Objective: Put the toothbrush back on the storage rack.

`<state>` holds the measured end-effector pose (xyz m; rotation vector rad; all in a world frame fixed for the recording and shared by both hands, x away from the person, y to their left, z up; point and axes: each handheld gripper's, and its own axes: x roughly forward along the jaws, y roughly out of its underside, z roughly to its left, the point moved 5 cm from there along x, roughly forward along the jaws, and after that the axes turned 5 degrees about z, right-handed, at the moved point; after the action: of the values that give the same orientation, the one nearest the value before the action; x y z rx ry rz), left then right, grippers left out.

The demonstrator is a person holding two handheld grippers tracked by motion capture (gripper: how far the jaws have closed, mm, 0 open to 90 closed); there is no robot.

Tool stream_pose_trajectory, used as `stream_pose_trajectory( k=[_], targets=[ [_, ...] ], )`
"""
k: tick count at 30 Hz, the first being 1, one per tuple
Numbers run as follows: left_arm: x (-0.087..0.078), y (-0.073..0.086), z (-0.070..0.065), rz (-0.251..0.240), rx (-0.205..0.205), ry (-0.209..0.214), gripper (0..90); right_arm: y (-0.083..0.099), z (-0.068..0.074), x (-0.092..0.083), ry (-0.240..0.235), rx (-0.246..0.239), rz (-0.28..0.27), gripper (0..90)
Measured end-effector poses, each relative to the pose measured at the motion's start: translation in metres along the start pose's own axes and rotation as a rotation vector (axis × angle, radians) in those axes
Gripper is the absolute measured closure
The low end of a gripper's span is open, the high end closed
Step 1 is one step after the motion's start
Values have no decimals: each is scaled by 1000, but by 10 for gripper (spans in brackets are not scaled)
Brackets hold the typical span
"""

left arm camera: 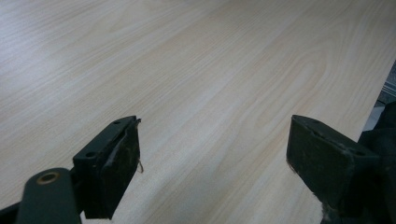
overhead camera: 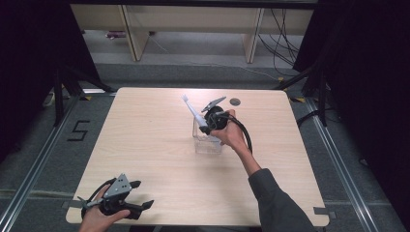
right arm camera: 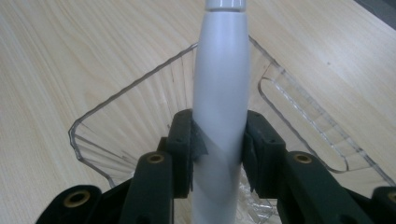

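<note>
Pale wood with a fine grain makes the top of the table (overhead camera: 159, 145), and everything stands on it or above it. At the near left corner of the table, the left gripper (overhead camera: 141, 195) is held by the person's left hand (overhead camera: 99, 217) and rests low, close to the near edge. Its two black jaws stand wide apart, and there is nothing between them; in the left gripper view only bare wood lies between the pads (left arm camera: 116, 168) and in front of them.

More to the right, a little beyond the middle of the table and nearer to the far edge, stands a clear plastic container (overhead camera: 207, 143). Its walls are transparent and ribbed, as the right gripper view shows (right arm camera: 135, 107). Directly above this container is the right gripper (overhead camera: 206, 128), carried by the person's right hand (overhead camera: 231, 134), with a grey sleeve (overhead camera: 278, 205) coming from the near right side. The jaws of this gripper are closed on the handle of a white electric toothbrush (right arm camera: 219, 116). In the high view the toothbrush (overhead camera: 193, 111) is tilted, with its head pointing toward the far edge and slightly left. Its lower end is over the open container; I cannot tell if it touches the inside.

Near the far edge, just right of the gripper, a small dark round spot (overhead camera: 235, 101) is on the table.
</note>
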<state>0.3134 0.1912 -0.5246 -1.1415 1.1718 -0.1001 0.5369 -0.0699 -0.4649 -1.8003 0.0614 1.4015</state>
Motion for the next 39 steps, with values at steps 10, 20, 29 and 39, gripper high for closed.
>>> stream_pose_trajectory(
  k=[10,20,29,39],
  targets=[
    [1,0,0,-4,-1,4,169,4,-2,2,-3,-2,51,668],
    [0,0,0,-2,-1,0,169,5,2,5,-19,39,99,659],
    [0,0,-1,-1,0,4,169,3,-2,-1,-5,10,45,627],
    [1,0,0,-11,-5,5,169,1,-5,-22,-23,55,-40,546]
  ],
)
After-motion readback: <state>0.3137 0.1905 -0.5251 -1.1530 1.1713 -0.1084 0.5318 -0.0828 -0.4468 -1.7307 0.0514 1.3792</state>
